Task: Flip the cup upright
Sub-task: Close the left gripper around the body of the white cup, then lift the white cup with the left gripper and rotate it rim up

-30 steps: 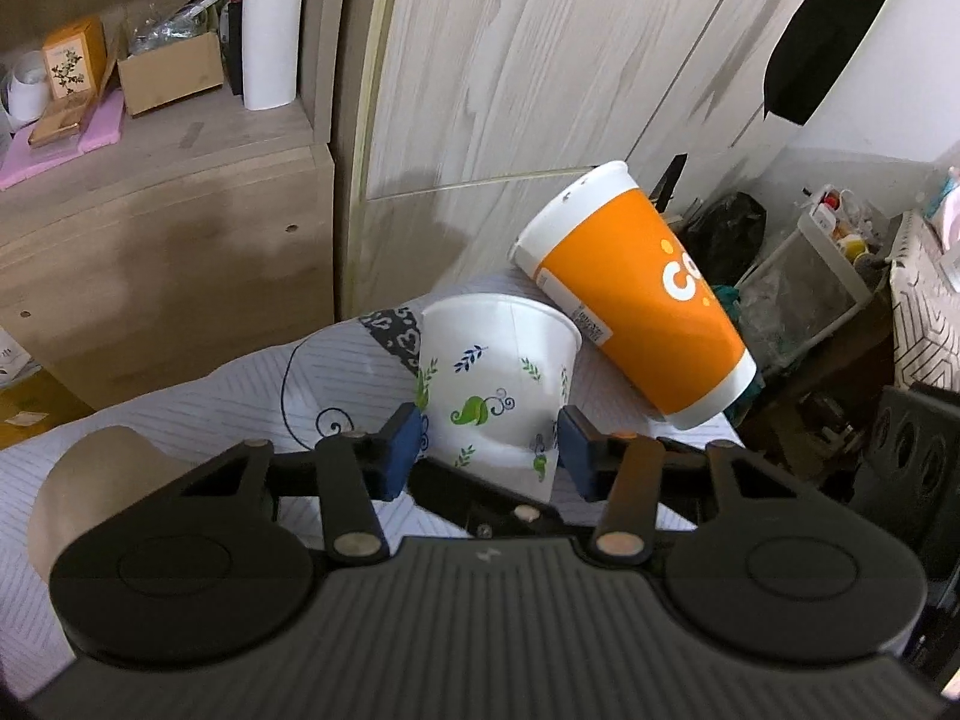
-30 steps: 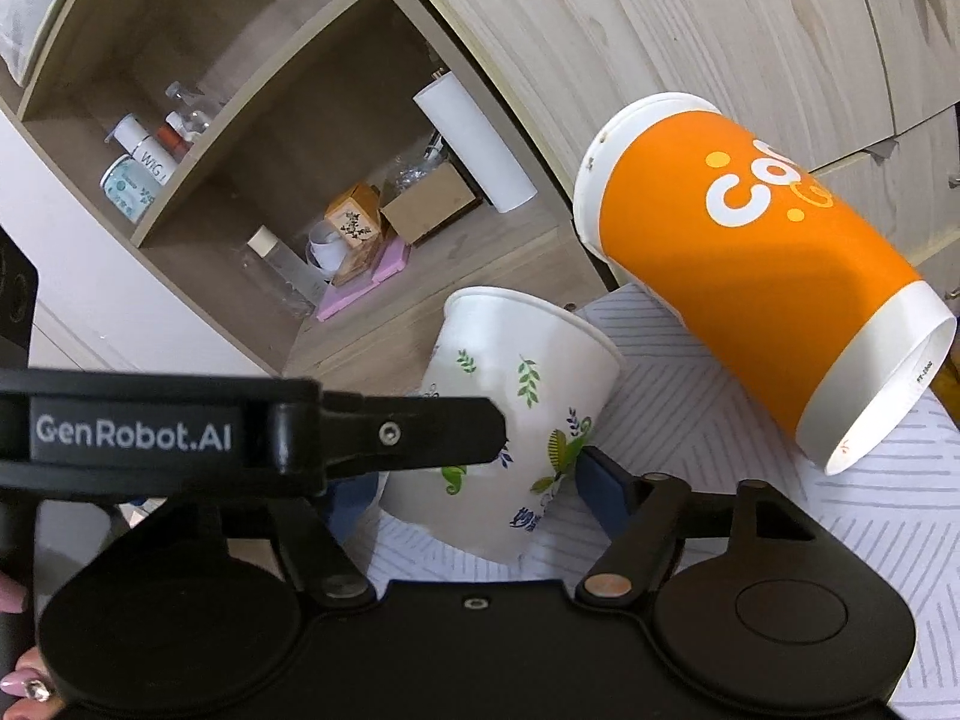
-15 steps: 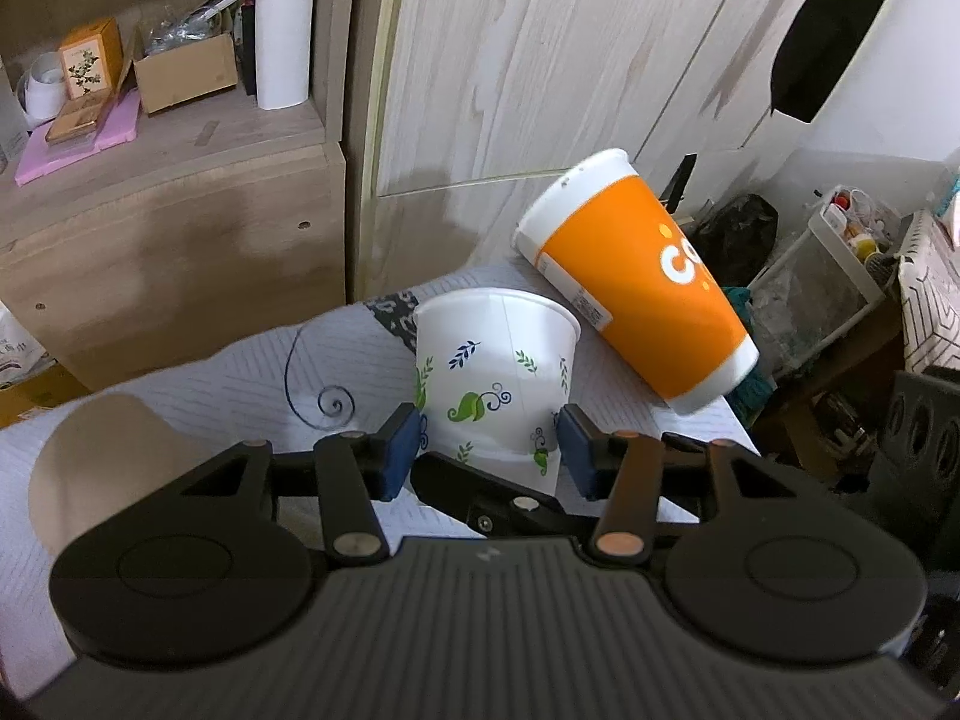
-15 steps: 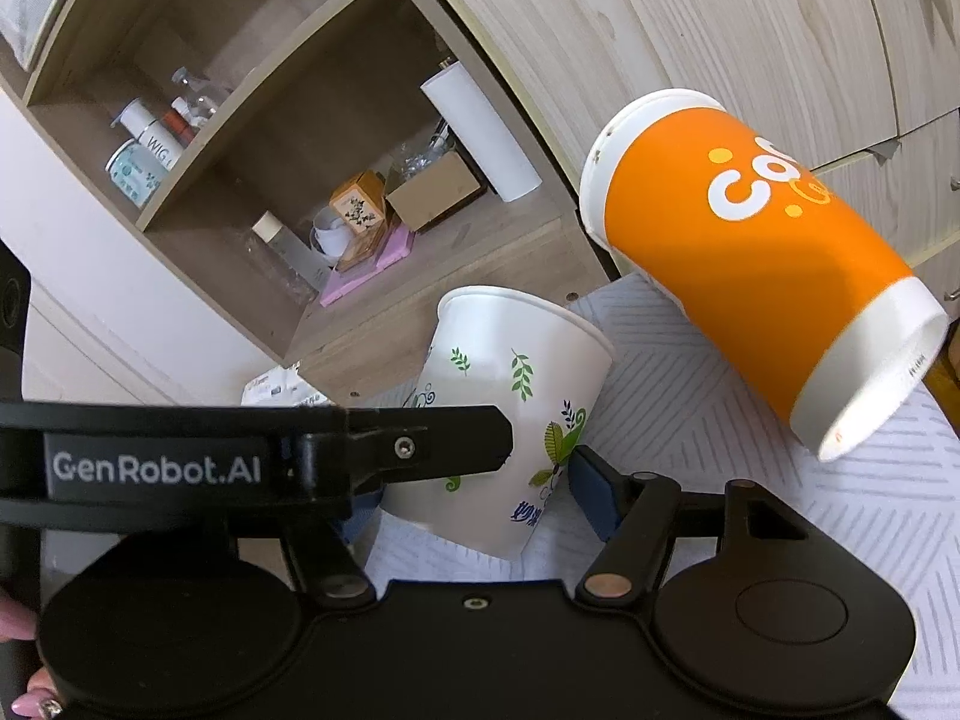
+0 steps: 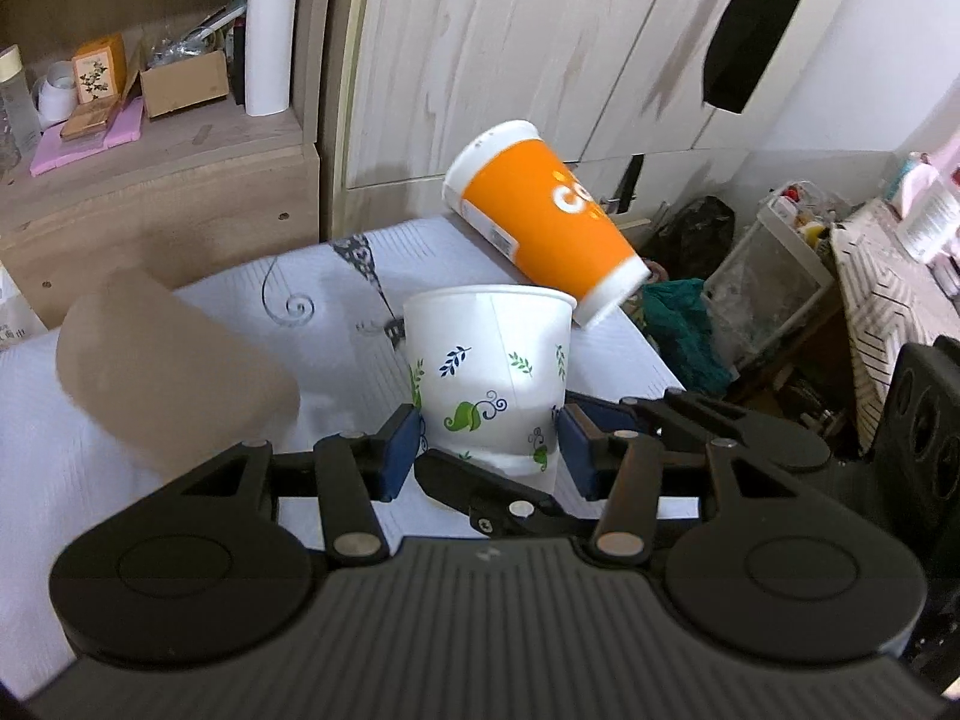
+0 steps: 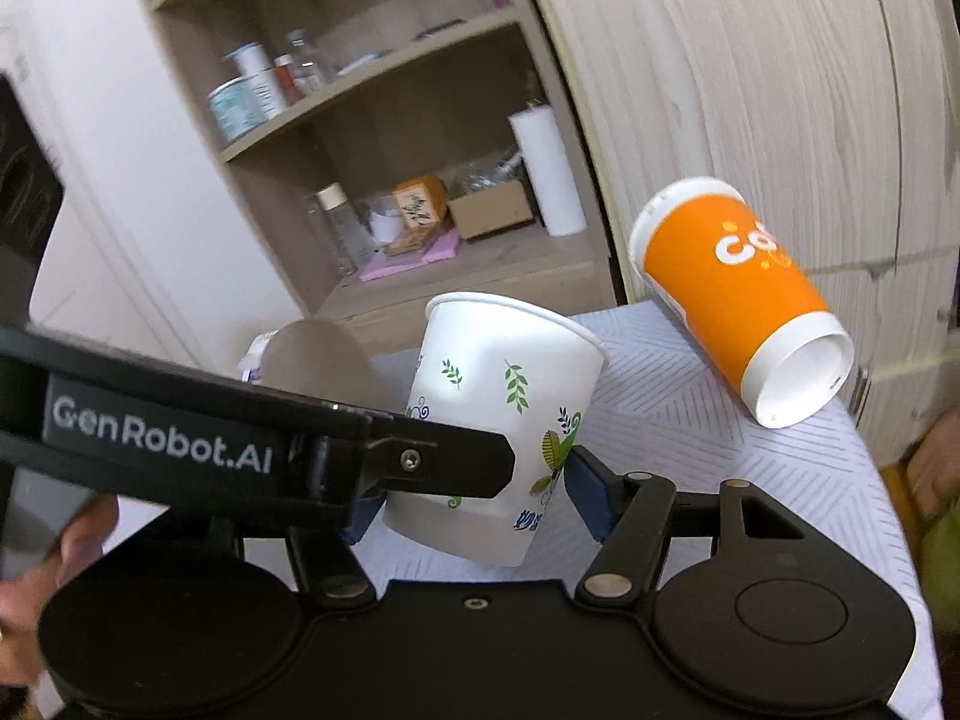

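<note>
right now the left gripper (image 5: 489, 456) pinches the lower part of the white leaf-print cup (image 5: 487, 381), mouth up and slightly tilted, over the striped cloth (image 5: 180, 480). the right gripper (image 6: 474, 498) brackets the same cup (image 6: 498, 420) with its blue pads close by; whether they press it i cannot tell. behind, an orange cup (image 6: 741, 300) lies on its side, and a brown cup (image 5: 168, 372) lies blurred at left.

Brown cup (image 5: 174, 372), left of the left gripper (image 5: 489, 450), is blurred; its opening cannot be made out. The other tool's arm (image 6: 252, 438) hides the right gripper's (image 6: 474, 498) left pad. The white cup's (image 6: 498, 420) base is hidden in both views.
</note>
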### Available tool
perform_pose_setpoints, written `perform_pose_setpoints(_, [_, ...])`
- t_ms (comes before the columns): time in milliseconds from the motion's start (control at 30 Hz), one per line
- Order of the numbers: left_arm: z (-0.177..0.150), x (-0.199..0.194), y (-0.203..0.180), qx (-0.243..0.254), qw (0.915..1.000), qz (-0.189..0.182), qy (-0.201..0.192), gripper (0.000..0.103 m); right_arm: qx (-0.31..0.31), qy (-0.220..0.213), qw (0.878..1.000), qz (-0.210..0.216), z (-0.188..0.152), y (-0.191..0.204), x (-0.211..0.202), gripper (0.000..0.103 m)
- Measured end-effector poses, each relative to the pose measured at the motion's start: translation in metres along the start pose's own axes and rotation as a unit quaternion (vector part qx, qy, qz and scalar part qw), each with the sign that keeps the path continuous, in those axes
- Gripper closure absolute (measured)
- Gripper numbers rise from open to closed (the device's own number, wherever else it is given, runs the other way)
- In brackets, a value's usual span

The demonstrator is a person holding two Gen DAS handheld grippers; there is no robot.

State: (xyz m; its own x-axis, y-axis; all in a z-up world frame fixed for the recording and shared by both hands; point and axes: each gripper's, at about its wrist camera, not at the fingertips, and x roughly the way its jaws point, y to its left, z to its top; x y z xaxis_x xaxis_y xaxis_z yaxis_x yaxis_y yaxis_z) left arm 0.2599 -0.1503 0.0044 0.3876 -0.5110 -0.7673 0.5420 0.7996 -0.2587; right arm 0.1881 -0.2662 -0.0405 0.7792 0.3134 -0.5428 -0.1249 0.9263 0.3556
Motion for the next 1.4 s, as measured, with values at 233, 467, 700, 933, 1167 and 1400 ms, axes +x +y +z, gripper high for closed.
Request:
perform_pose_setpoints(233, [-0.05, -0.038, -0.006, 0.009, 0.9991, -0.006, -0.042, 0.054, -0.08, -0.024, 0.996, 0.003, -0.025, 0.029, -0.033, 0.034])
perform_pose_setpoints(467, [-0.093, -0.076, -0.003, 0.009, 0.9968, -0.006, -0.08, 0.054, -0.156, -0.056, 0.986, 0.008, -0.054, 0.067, -0.059, 0.034])
perform_pose_setpoints(700, [-0.135, -0.106, -0.003, 0.033, 0.9905, 0.026, -0.131, 0.054, -0.22, -0.104, 0.97, 0.021, -0.08, 0.098, -0.067, 0.034])
perform_pose_setpoints(933, [-0.161, -0.119, 0.009, 0.03, 0.9858, 0.041, -0.16, 0.054, -0.286, -0.131, 0.949, 0.014, -0.101, 0.123, -0.063, 0.034])
perform_pose_setpoints(1167, [-0.176, -0.113, 0.025, 0.025, 0.9821, 0.046, -0.181, 0.054, -0.328, -0.127, 0.936, -0.009, -0.111, 0.139, -0.05, 0.034])
perform_pose_setpoints(1400, [-0.177, -0.108, 0.035, 0.028, 0.9803, 0.026, -0.194, 0.054, -0.326, -0.116, 0.938, -0.028, -0.103, 0.137, -0.034, 0.034])
